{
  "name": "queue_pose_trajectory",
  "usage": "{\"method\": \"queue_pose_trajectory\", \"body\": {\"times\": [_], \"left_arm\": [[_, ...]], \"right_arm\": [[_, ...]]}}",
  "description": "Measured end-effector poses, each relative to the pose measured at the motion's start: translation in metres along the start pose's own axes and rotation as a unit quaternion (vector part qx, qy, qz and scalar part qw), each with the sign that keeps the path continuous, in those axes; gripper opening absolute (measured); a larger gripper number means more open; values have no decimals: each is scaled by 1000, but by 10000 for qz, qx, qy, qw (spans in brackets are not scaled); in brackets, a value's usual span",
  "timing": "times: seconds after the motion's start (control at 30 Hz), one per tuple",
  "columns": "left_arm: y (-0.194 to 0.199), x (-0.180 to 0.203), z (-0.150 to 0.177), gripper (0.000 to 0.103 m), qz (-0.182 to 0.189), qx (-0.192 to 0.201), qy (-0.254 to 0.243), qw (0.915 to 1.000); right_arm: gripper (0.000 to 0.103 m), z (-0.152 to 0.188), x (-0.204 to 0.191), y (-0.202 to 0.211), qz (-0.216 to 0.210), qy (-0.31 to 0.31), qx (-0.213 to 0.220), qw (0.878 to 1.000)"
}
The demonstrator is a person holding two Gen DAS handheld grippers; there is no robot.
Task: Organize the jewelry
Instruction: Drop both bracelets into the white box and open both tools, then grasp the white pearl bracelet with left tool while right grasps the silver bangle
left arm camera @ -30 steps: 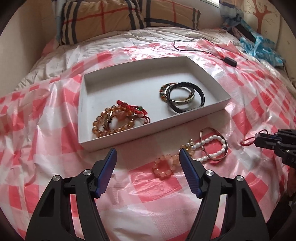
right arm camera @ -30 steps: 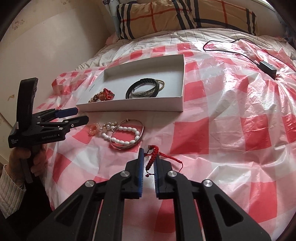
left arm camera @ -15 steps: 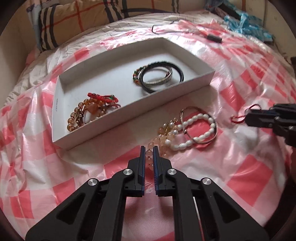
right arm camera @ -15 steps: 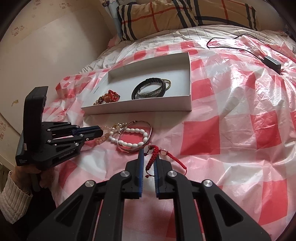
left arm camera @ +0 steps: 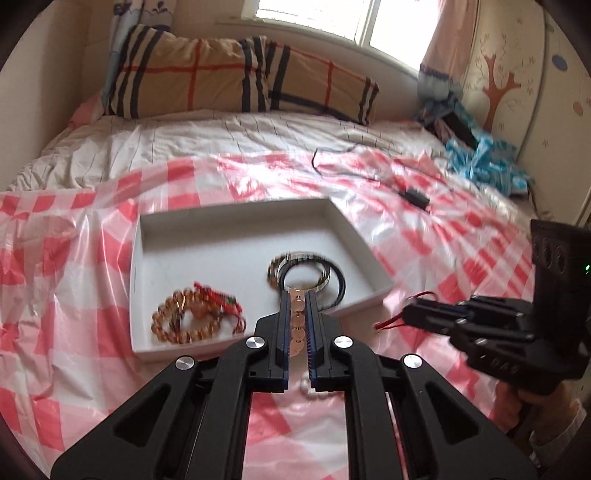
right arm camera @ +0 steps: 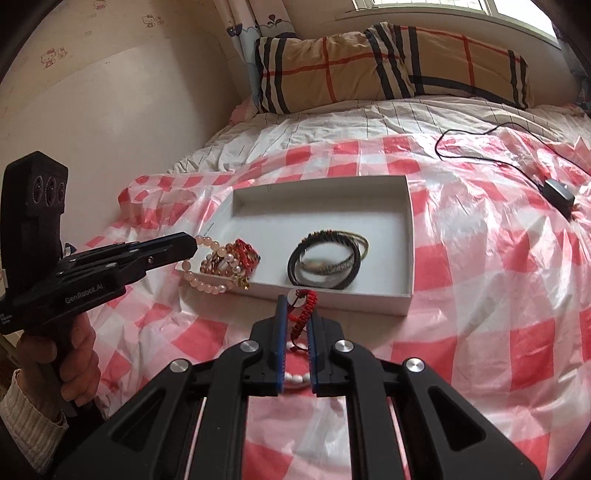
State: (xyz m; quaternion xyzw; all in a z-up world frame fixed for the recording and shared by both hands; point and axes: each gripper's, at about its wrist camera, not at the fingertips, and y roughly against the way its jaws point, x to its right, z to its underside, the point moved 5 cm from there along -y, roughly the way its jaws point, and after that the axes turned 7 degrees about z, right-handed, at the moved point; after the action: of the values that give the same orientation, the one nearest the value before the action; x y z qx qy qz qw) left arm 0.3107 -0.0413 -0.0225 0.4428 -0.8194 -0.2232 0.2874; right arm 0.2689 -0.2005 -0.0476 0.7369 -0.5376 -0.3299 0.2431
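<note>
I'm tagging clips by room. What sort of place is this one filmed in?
Most likely a bedroom in a home. The work is laid out on a bed: a plaid pillow lies at its head under a window, with rumpled bedding beneath a red-checked plastic sheet.

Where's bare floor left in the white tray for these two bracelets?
White tray: the far half is bare, bordered by the back wall and both side walls. Also a strip between the amber bead pile and black bangles. The near half is crowded.
</note>
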Motion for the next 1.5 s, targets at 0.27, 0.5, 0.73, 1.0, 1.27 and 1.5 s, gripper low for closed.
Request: {"method": "queue_pose_trajectory", "body": {"times": [0.27,0.5,0.73,1.0,1.27,1.5], "left_arm": [[-5,-13,-40,7,-91,511,227,9984],[-54,-63,-5,11,-1257,-647,672,9877],[-28,-58,15,37,-1315,-602,748,9867],[-51,-6,59,41,-1059,-1287,-88,9860],[-71,14,78,41,-1141,-1684,-641,9770],[-80,15,77,41,-1163,-1723,-682,9758]], "right_arm": [[11,-51,-11,-28,34,52,459,9989],[57,-41,-6,-56,596,118,84,9981],[52,17,4,-30,754,74,-320,9966],[36,46,19,-41,811,-29,-793,9935],[35,49,21,-60,1454,497,-1134,9816],[35,59,29,-51,1511,415,-1118,9813]]}}
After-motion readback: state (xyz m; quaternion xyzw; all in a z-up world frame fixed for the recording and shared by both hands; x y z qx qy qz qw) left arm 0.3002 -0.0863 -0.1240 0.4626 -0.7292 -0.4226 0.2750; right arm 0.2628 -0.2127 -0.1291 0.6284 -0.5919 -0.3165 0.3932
